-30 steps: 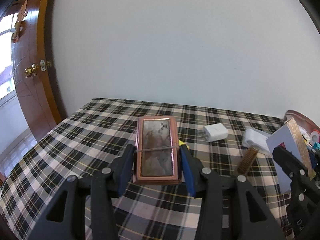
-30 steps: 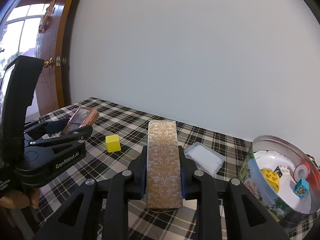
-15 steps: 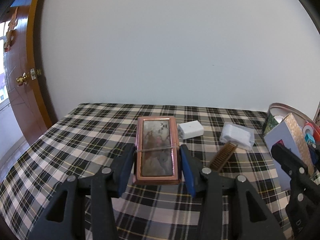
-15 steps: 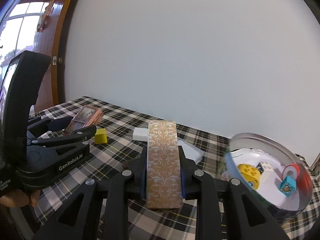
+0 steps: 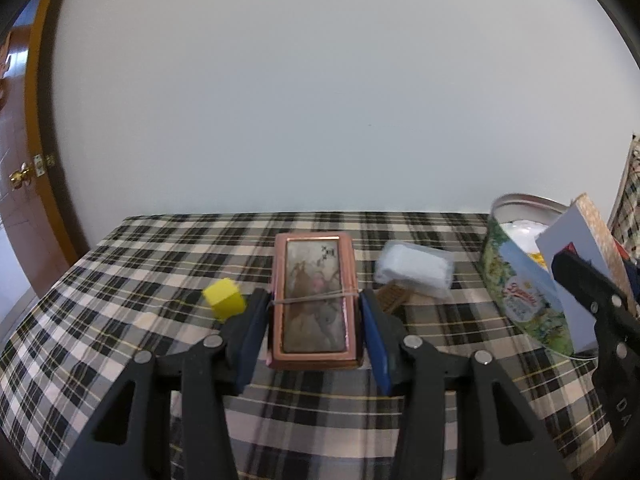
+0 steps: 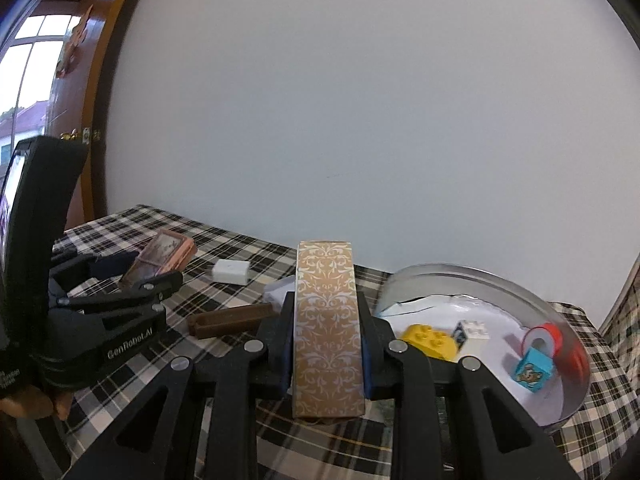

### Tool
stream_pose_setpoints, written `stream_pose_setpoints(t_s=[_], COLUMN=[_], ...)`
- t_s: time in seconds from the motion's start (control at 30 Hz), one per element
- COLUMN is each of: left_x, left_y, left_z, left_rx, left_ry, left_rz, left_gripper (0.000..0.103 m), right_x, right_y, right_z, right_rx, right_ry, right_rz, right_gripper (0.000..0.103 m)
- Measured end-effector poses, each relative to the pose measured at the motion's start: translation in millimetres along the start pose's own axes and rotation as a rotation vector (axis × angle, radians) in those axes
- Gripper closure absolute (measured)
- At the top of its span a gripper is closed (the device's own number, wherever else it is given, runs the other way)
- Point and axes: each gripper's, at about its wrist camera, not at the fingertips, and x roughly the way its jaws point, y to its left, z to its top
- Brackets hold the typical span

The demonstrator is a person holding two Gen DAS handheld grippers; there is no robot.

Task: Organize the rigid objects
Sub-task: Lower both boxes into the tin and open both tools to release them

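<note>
Your right gripper (image 6: 326,354) is clamped on the gold patterned box (image 6: 327,332), long axis pointing away; the round tin (image 6: 472,276) sits lower right of it, nearer this hand. Your left gripper (image 5: 314,330) grips the pink case (image 5: 314,300); its tin (image 5: 520,300) is far right.

A plain white wall (image 5: 320,100) fills the back, evenly lit and bare. The bench (image 5: 120,280) sits right against it under a black-and-white checked cloth (image 6: 240,248) with thin yellow lines. To the left stands a brown wooden door (image 6: 76,92) with a paler frame (image 5: 40,120) and a brass knob (image 5: 20,176). Beyond it, daylight pours through a window (image 6: 28,64), rooftops just showing outside.
</note>
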Motion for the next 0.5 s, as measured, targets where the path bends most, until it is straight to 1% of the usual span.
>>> stream_pose_setpoints(t_s=[0.17,0.5], left_x=[-2,-5], left_y=[-23,-57], left_z=[2,11], left_rx=[0.02,0.035], left_ry=[-0.009,-0.028], left_rz=[-0.028,-0.072], left_gripper=[0.058,0.058], right_x=[-7,-14], right_y=[-19,-52], right_z=[0,-2], right_rx=[0.02,0.055], right_ry=[-0.017,-0.034], right_rz=[-0.028,-0.08], right_gripper=[0.075,0.075])
